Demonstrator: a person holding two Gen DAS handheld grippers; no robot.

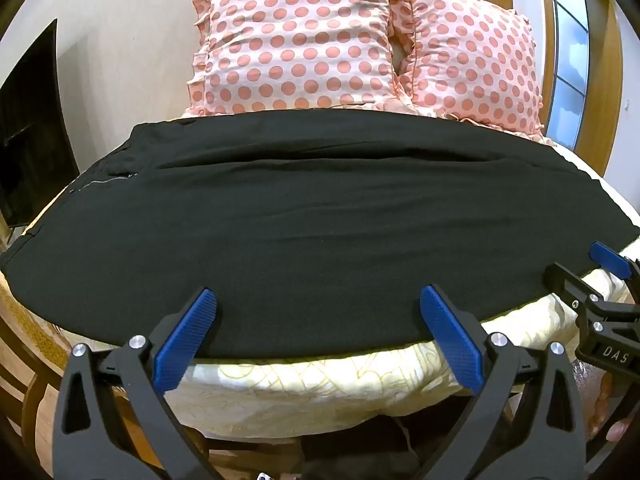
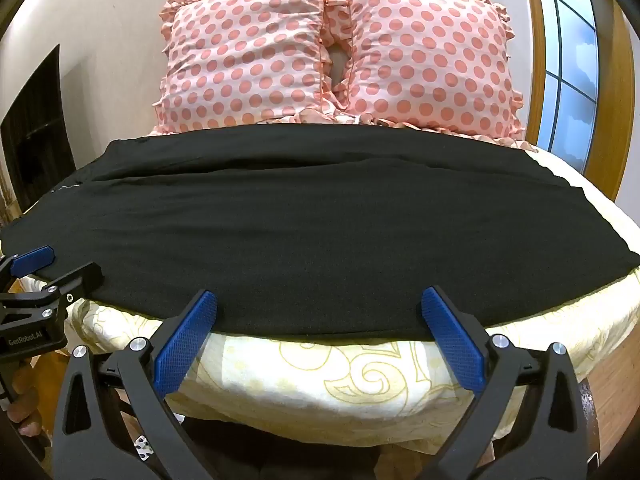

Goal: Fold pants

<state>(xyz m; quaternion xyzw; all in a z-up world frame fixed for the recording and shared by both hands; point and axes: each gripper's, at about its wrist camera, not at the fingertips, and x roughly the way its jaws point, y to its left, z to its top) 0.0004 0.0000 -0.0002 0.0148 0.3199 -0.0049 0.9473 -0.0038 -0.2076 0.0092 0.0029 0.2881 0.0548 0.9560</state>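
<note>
Black pants (image 1: 312,220) lie flat across the bed, waistband and zipper (image 1: 116,178) at the left, legs running right; they also fill the right wrist view (image 2: 320,220). My left gripper (image 1: 318,300) is open, its blue pads (image 1: 184,344) at the pants' near edge, nothing between them. My right gripper (image 2: 318,300) is open too, at the near edge further right. Each gripper shows in the other's view: the right one (image 1: 600,276) at the right edge, the left one (image 2: 52,272) at the left edge.
Two pink polka-dot pillows (image 1: 304,40) (image 2: 424,52) stand behind the pants. The bed has a cream patterned sheet (image 2: 360,372). A dark screen (image 1: 32,120) is on the left wall, a window (image 2: 568,68) on the right. A wooden bed frame (image 1: 28,360) shows below.
</note>
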